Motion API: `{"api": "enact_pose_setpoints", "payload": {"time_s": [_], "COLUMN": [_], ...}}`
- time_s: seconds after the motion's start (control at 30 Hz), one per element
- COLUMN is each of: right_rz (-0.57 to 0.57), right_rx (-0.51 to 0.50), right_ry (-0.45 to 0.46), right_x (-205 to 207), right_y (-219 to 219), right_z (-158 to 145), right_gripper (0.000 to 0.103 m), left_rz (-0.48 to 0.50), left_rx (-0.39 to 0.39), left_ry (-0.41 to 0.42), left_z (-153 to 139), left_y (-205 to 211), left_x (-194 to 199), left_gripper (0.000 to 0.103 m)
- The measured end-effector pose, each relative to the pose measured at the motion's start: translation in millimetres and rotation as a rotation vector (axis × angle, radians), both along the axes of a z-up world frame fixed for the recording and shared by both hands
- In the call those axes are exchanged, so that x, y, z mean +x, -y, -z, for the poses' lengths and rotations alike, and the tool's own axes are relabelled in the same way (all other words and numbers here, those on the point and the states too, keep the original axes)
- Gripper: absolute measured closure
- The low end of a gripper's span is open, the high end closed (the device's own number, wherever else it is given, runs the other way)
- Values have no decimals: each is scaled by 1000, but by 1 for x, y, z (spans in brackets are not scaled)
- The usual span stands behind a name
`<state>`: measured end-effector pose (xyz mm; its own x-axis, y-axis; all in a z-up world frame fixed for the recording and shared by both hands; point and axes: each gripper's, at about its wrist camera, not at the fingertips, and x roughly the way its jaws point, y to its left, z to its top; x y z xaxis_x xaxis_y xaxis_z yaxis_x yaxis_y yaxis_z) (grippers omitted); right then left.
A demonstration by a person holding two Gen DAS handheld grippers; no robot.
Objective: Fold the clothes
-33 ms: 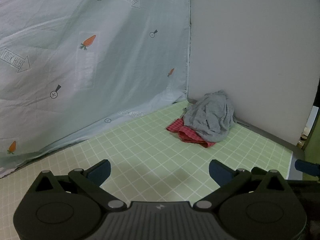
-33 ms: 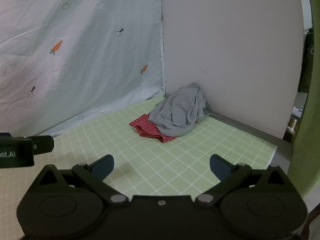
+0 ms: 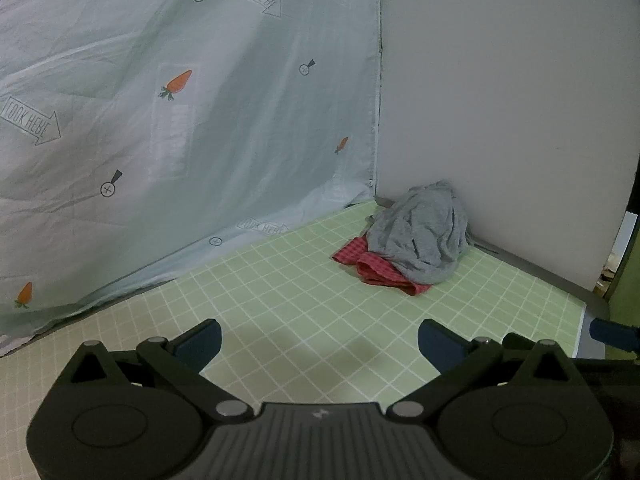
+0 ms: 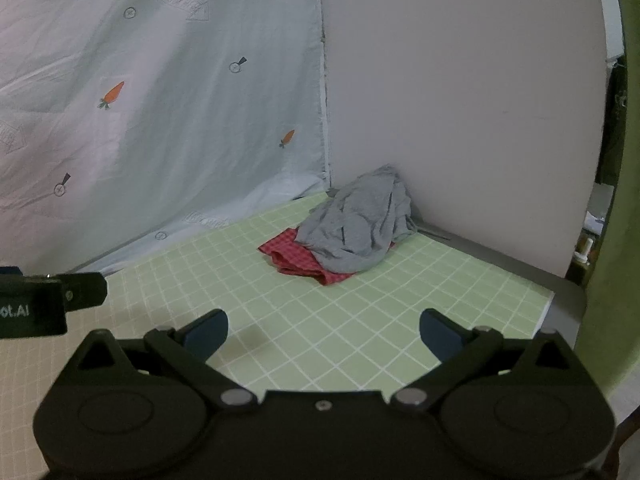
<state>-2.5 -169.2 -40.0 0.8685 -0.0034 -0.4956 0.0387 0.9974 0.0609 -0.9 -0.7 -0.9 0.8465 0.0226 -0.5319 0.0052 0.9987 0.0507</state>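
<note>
A crumpled grey garment (image 3: 420,236) (image 4: 360,220) lies in a heap in the far corner of the green grid mat (image 3: 280,292) (image 4: 320,320). It covers part of a red checked garment (image 3: 376,270) (image 4: 296,258), which sticks out toward me. My left gripper (image 3: 320,340) is open over the near part of the mat with nothing between its blue pads, well short of the clothes. My right gripper (image 4: 324,330) is open too and holds nothing, at about the same distance. The left gripper's body (image 4: 40,304) shows at the left edge of the right wrist view.
A pale sheet printed with carrots and arrows (image 3: 180,140) hangs along the mat's back left. A plain grey wall panel (image 3: 500,100) stands at the back right. The grey table edge (image 4: 568,292) runs just past the mat on the right.
</note>
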Motion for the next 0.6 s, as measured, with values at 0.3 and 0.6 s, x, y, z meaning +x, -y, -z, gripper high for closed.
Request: {"api": "enact_pose_setpoints", "payload": {"time_s": [0.3,0.6], "right_rz": [-4,13], "right_rx": [11,-5], "right_ry": [-1,13], "right_x": [3,3], "right_y": [1,-3], "right_z": [0,8], "right_gripper": [0,0], "left_rz": [8,23], "left_rx": [-7,-18], "left_ry": [0,-5], "left_z": [-3,-7], "left_y": [-7,-18], "left_x": [0,0], "left_gripper": [0,0]}}
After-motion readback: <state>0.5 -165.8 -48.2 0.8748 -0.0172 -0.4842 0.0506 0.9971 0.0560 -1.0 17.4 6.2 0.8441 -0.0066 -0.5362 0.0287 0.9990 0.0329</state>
